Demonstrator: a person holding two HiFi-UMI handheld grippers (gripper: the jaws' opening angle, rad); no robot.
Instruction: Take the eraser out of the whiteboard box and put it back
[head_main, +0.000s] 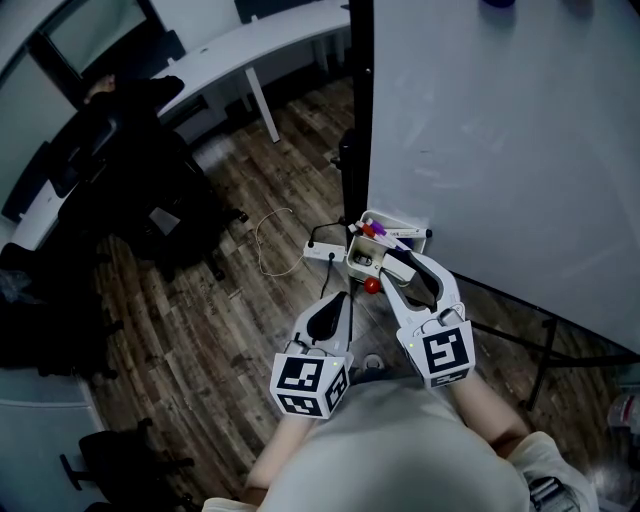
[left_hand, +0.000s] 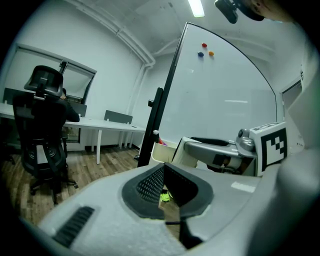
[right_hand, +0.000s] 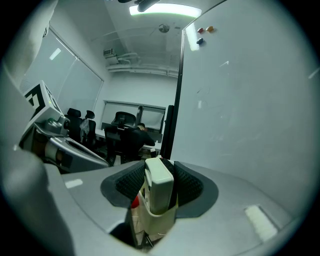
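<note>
The right tongs (right_hand: 158, 176) are closed on the eraser (right_hand: 160, 197), one ribbed pad flat against each broad side. The eraser stands on end with its lower part down inside the whiteboard box (head_main: 402, 236) and its top above the rim. I take that upright pinch to be the point of the hold: the box is narrow and open at the top, so a block held by its faces can slide straight in or out without catching a wall. Whether this is the lift or the return I can't say from here, though the eraser sits low enough to look more like the return.

The box hangs at the bottom corner of the whiteboard (head_main: 500, 150), within easy reach of someone writing. A purple-capped marker (head_main: 379, 230) shares it with the eraser. That leaves the tongs little room, which may be why they come in from the open side rather than over the pens.

The left tongs (left_hand: 165, 172) hang back, well apart from the box, tips together with nothing between them (only the wooden floor (head_main: 230, 300) shows through the gap). This looks like a one-handed job, and keeping the spare hand out of the way leaves the right a clear line.

If the eraser is going home, it needs a little more travel downward before the pads let go.
</note>
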